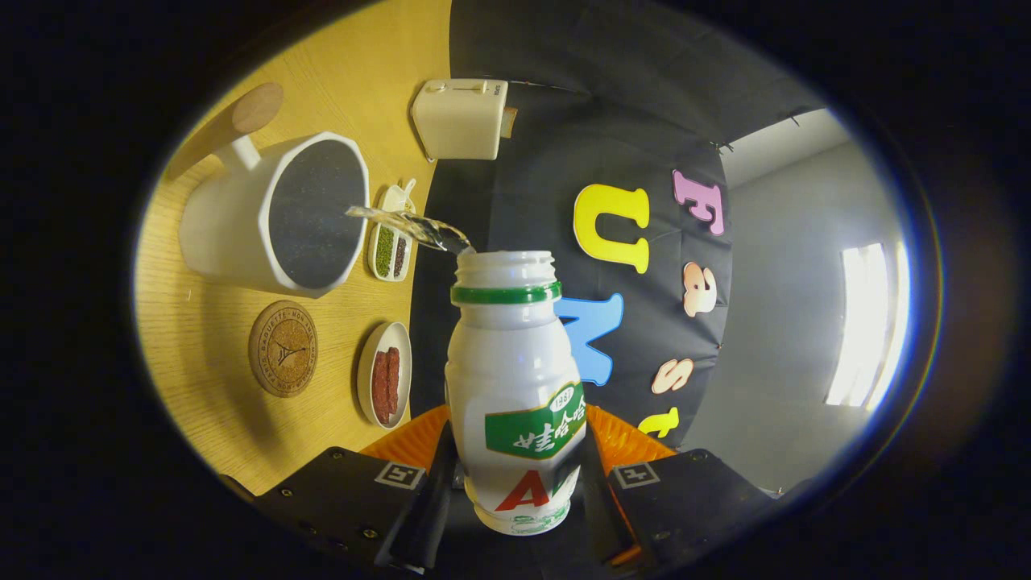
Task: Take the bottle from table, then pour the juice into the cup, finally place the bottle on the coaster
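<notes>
Wooden table (338, 72) w/ dark booth cloth behind. Gripper (515, 475) pinches the bottle (515, 387) by its lower body, both fingers pressed on its sides, tipped so the open neck aims at the cup (274, 213); a clear stream arcs into the mouth. Pour is prob mid-way. Coaster (283, 348) sits free just beside the cup, ready for set-down.

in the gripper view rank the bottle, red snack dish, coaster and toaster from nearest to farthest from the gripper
1. bottle: clamped between the fingers of the gripper, pouring toward the cup.
2. red snack dish: just ahead of the fingers, on the table.
3. coaster: beside that dish, a little farther out.
4. toaster: farthest, beyond the cup at the booth wall.
</notes>
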